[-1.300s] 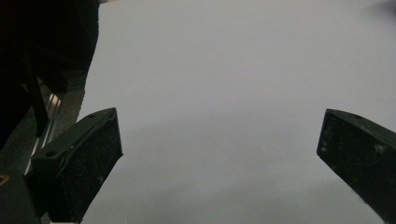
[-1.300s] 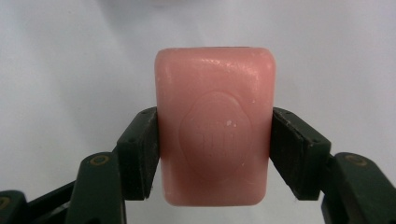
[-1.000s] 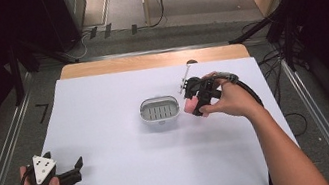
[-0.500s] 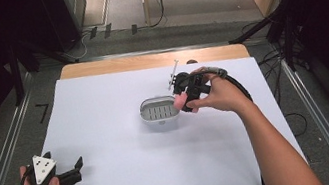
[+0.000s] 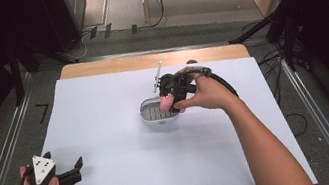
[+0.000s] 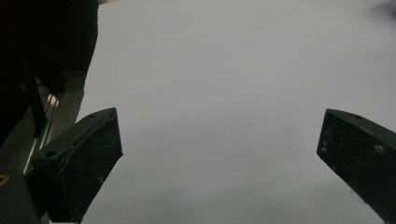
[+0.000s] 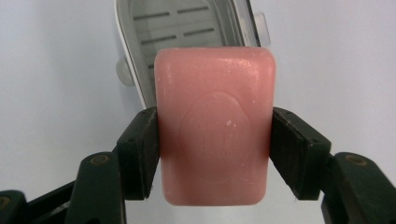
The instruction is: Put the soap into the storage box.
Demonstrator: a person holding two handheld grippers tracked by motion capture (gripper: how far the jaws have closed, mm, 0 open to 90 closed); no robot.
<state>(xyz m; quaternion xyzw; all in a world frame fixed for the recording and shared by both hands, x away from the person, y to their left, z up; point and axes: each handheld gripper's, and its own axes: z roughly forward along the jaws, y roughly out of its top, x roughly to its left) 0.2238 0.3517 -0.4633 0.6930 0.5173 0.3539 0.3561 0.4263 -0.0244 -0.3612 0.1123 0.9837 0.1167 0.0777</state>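
The right claw [image 7: 215, 154] pinches a pink soap bar [image 7: 215, 126] by its 2 long sides, its jaws pressed flat to them, and holds it over the near rim of a grey slotted soap dish [image 5: 158, 111] in the middle of the white tabletop [image 5: 108, 132]. The likely step is lowering the bar into the dish: best to centre it over the slats, bring it down level, and release only once it rests, so it does not catch the rim. The right hand [image 5: 206, 94] reaches in with the forearm outstretched. The left claw [image 5: 70, 173], jaws wide apart and holding nothing, rests at the near-left corner.
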